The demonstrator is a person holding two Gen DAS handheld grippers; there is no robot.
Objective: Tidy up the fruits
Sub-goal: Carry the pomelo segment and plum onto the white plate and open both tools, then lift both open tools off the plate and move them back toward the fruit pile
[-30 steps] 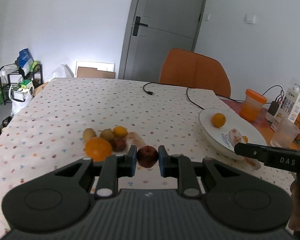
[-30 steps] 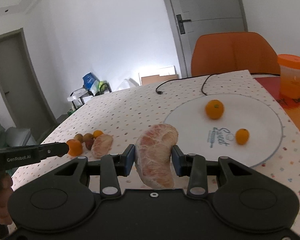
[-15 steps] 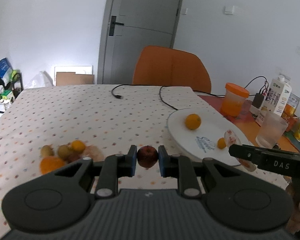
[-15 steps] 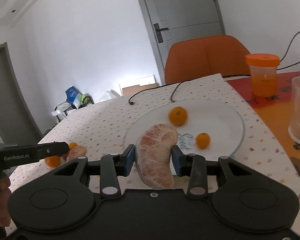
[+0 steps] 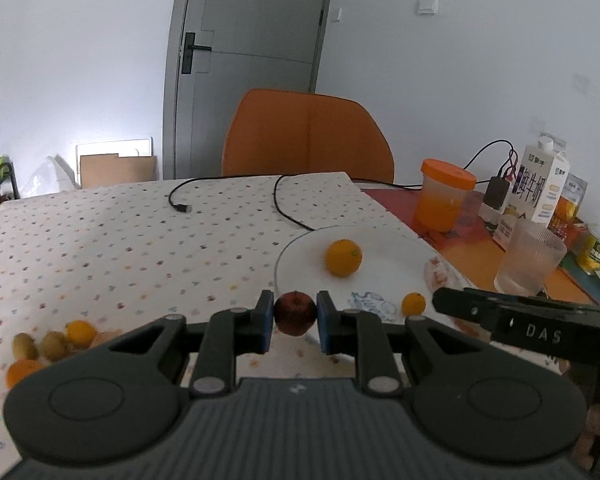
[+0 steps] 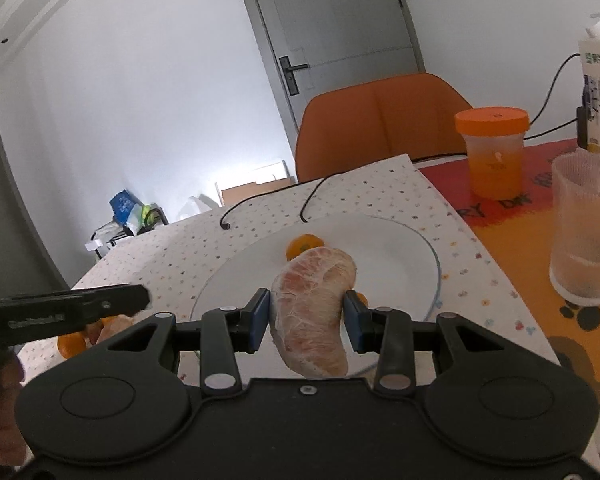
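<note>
Fruit left on the spotted tablecloth (image 5: 112,248) sits far left in the left wrist view: two kiwis (image 5: 40,346), a small orange (image 5: 80,332) and a bigger orange (image 5: 22,372), bunched together. A second ago that pile lay just ahead of the left gripper (image 5: 295,316); now it has slid to the picture's edge, and the white plate (image 5: 388,248) has come round in front. The left gripper is clenched on a small dark red apple (image 5: 295,312), at the plate's near rim. On the plate lie an orange (image 5: 343,258) and a smaller one (image 5: 413,304). The right gripper (image 6: 306,316) grasps a peeled pomelo segment (image 6: 312,308), which now hangs over the plate instead of short of it. Both pieces look close to being set down, so the drop-off seems to be the step in hand.

Only the left wrist view shows the kiwis and the apple. Only the right wrist view shows the pomelo whole; it also shows another peeled piece (image 6: 114,326) on the cloth behind the left gripper's arm.
</note>
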